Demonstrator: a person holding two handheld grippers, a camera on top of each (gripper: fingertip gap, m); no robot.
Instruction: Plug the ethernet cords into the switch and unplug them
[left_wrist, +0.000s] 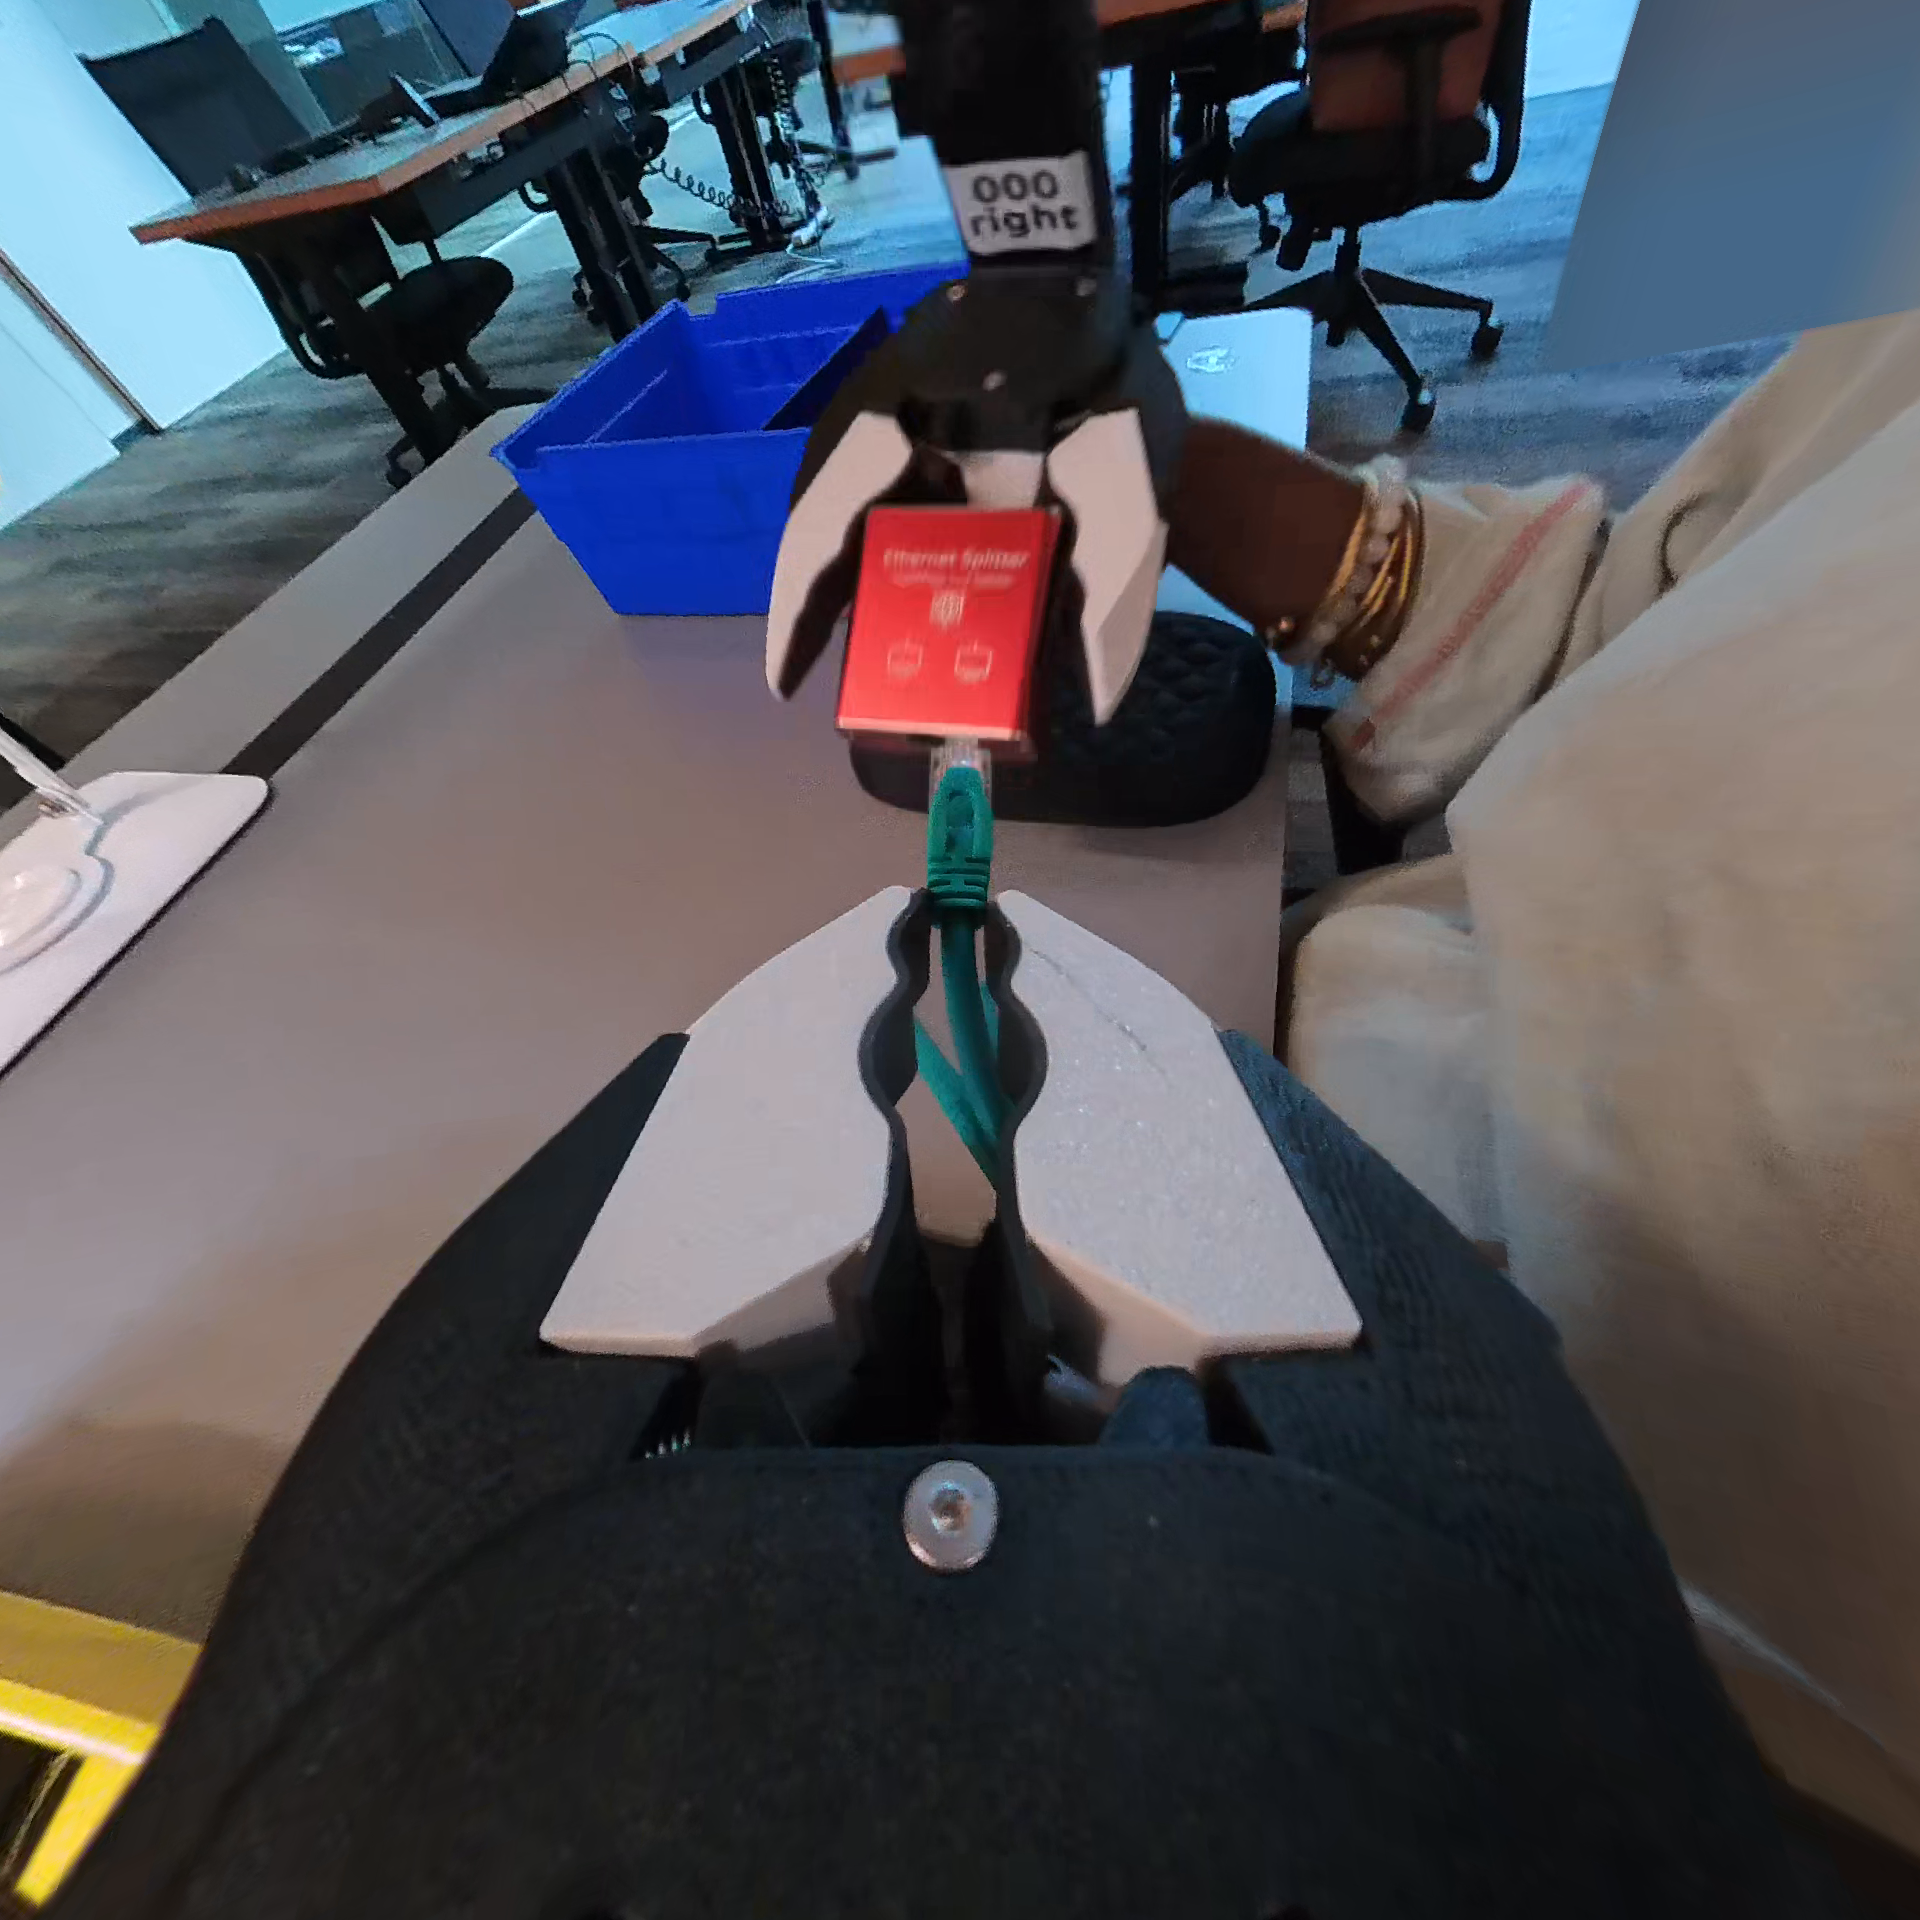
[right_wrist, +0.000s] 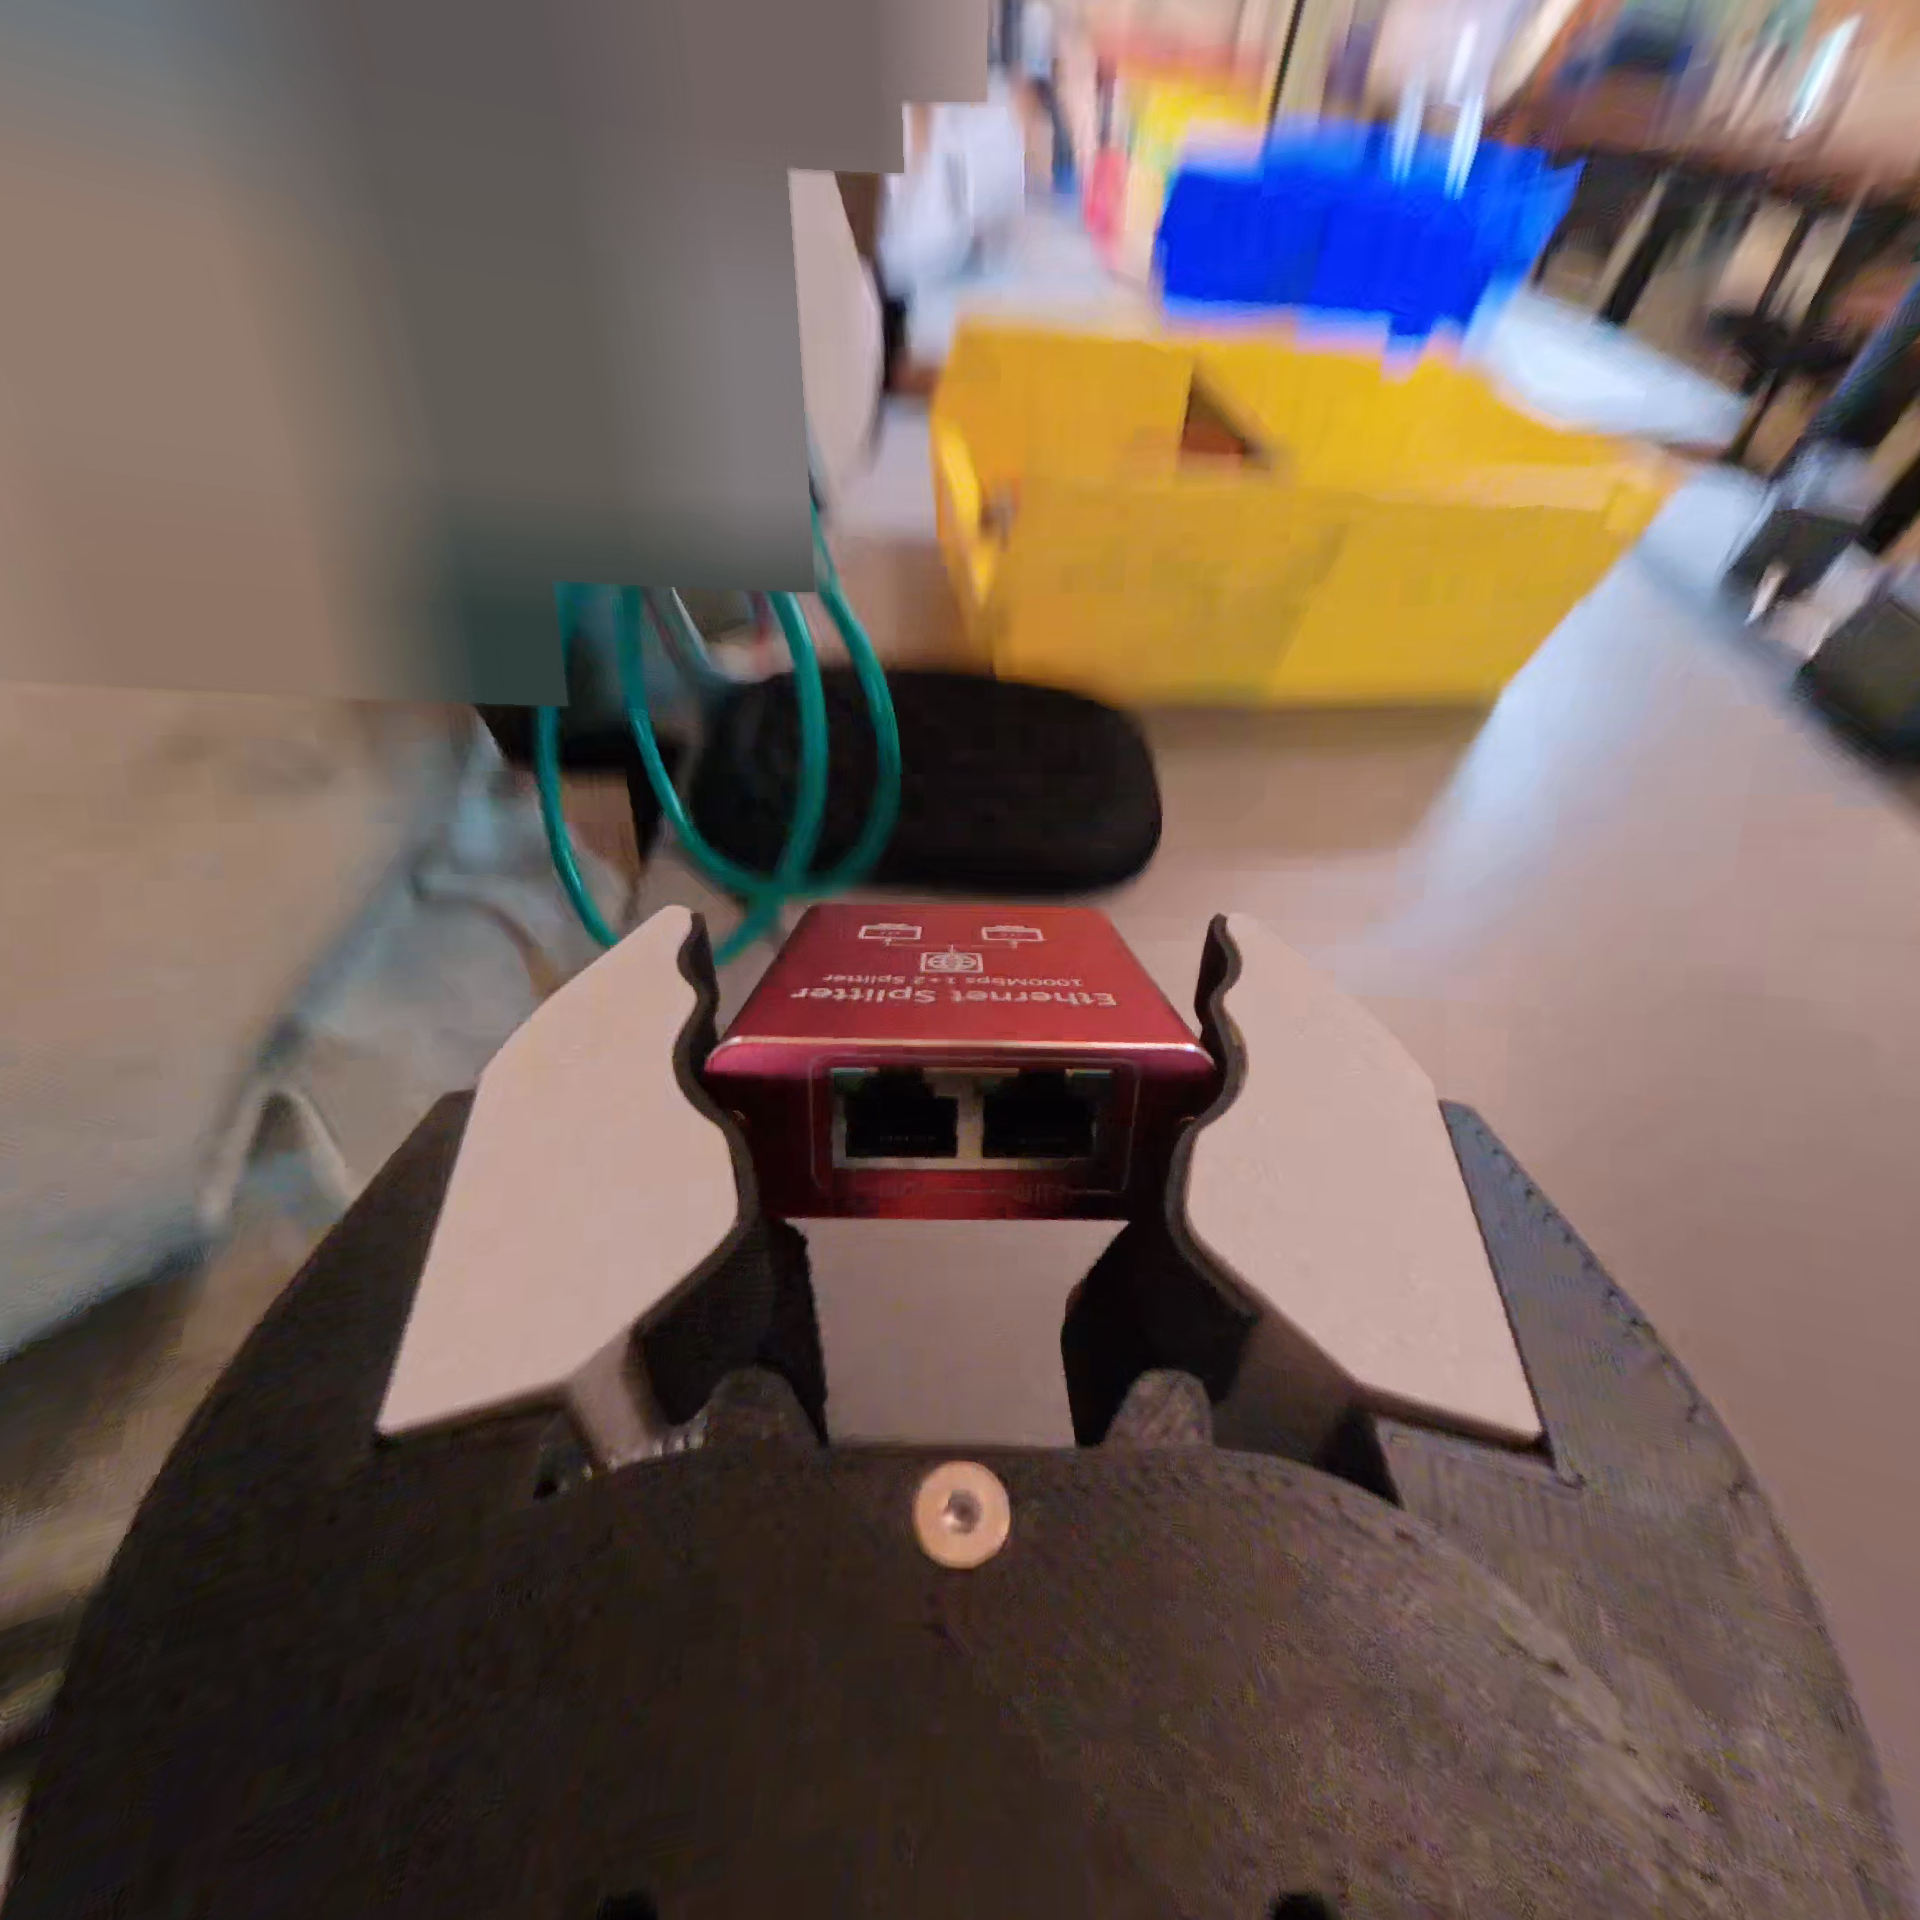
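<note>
My left gripper (left_wrist: 951, 902) is shut on a green ethernet cord (left_wrist: 958, 842) just behind its plug. The clear plug tip (left_wrist: 961, 755) sits in the port on the near face of the red switch (left_wrist: 951, 618). My right gripper (left_wrist: 951, 691) faces me in the left wrist view and is shut on the switch, holding it above the table. In the right wrist view, my right gripper (right_wrist: 958, 971) clamps the red switch (right_wrist: 961, 1049) by its sides. Two empty ports (right_wrist: 966, 1117) face the camera. Green cord loops (right_wrist: 769, 748) hang beyond it.
A blue bin (left_wrist: 686, 457) stands on the grey table (left_wrist: 468, 883), a black pad (left_wrist: 1143, 727) behind the switch, a white base (left_wrist: 114, 862) at the left. A person's arm with bracelets (left_wrist: 1361, 582) is at the right. A yellow bin (right_wrist: 1278, 520) and the black pad (right_wrist: 956, 790) lie ahead in the right wrist view.
</note>
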